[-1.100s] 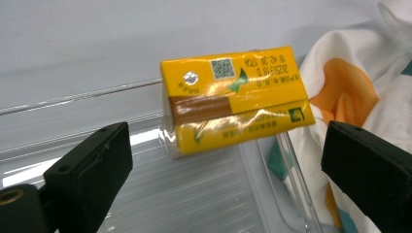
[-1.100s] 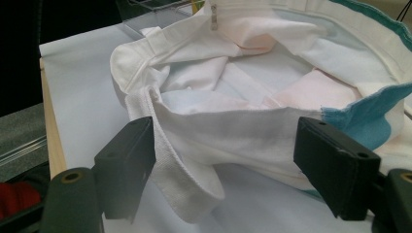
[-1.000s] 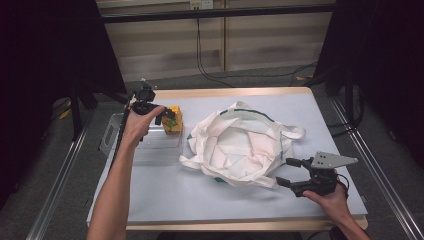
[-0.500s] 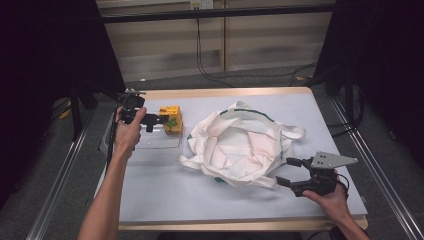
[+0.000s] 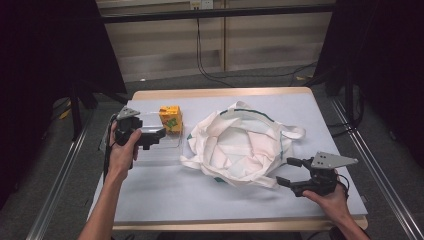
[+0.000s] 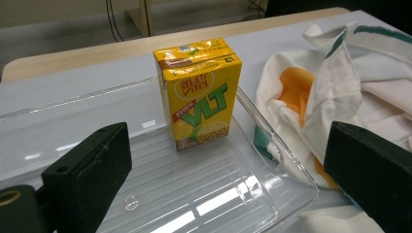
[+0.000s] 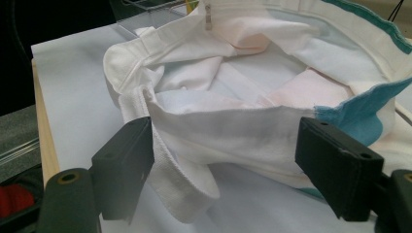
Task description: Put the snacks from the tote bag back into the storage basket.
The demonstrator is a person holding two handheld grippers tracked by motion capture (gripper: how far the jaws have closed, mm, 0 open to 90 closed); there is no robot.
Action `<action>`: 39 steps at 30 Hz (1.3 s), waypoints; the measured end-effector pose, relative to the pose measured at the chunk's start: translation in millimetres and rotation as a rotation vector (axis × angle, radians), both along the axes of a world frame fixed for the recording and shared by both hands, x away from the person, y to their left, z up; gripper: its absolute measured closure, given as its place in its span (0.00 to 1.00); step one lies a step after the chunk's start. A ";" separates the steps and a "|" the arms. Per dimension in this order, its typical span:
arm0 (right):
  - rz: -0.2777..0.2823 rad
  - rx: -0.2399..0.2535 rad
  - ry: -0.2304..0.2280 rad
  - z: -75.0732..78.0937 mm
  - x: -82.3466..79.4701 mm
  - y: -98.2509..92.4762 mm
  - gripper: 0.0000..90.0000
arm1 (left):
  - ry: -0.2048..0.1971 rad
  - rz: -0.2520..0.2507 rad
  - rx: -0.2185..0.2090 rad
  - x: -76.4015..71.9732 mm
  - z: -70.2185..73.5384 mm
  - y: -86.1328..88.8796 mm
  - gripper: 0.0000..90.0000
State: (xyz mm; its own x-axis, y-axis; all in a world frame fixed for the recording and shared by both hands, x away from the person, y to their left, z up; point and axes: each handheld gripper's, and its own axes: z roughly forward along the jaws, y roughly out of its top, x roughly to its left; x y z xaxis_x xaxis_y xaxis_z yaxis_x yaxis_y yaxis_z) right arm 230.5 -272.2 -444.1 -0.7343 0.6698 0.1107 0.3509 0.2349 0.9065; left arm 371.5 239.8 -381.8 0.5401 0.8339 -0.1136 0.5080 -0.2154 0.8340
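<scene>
Carton [image 5: 170, 118] of yellow lemon tea stands upright at the far right corner of our clear plastic tray [image 5: 162, 152], on the left half of the table [image 5: 165, 190]. We hold the left gripper [image 5: 159, 134] low over the tray, just short of the carton; in the left gripper view its jaws stand wide apart with nothing between them, and the carton [image 6: 199, 92] sits straight ahead between the two pads, not touching either. Beside the tray lies the white tote bag [image 5: 240, 150] with green trim, its mouth spread open and facing up, its edge touching the tray's right side. Our right gripper [image 5: 290, 172] rests at the bag's near right edge, jaws spread too; in the right gripper view the bag's rim [image 7: 233, 131] lies between them, unpinched.
</scene>
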 end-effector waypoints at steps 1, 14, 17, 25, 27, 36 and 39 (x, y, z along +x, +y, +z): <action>-0.001 0.001 0.000 0.1 -0.2 -0.1 0.24 | -0.013 0.003 -0.009 -3.9 -0.6 1.0 0.04; -0.012 0.005 -0.012 1.0 -1.9 -2.4 0.23 | -0.084 -0.048 0.004 -53.9 -5.2 0.3 0.04; -0.014 0.005 -0.010 1.2 -2.0 -2.5 0.23 | -0.094 -0.049 -0.016 -63.1 -7.1 1.3 0.02; -0.013 0.005 -0.008 0.9 -2.2 -2.1 0.23 | -0.130 -0.040 -0.012 -89.1 -29.0 0.9 0.02; -0.013 0.008 -0.007 0.8 -2.0 -2.4 0.23 | -0.113 -0.014 -0.040 -92.9 -34.0 3.7 0.02; -0.018 0.008 -0.010 1.2 -3.1 -3.9 0.23 | -0.094 0.024 -0.011 -116.0 -52.9 19.2 0.02; -0.023 0.009 -0.009 1.2 -3.8 -4.8 0.23 | -0.084 0.027 -0.029 -127.7 -58.0 22.3 0.02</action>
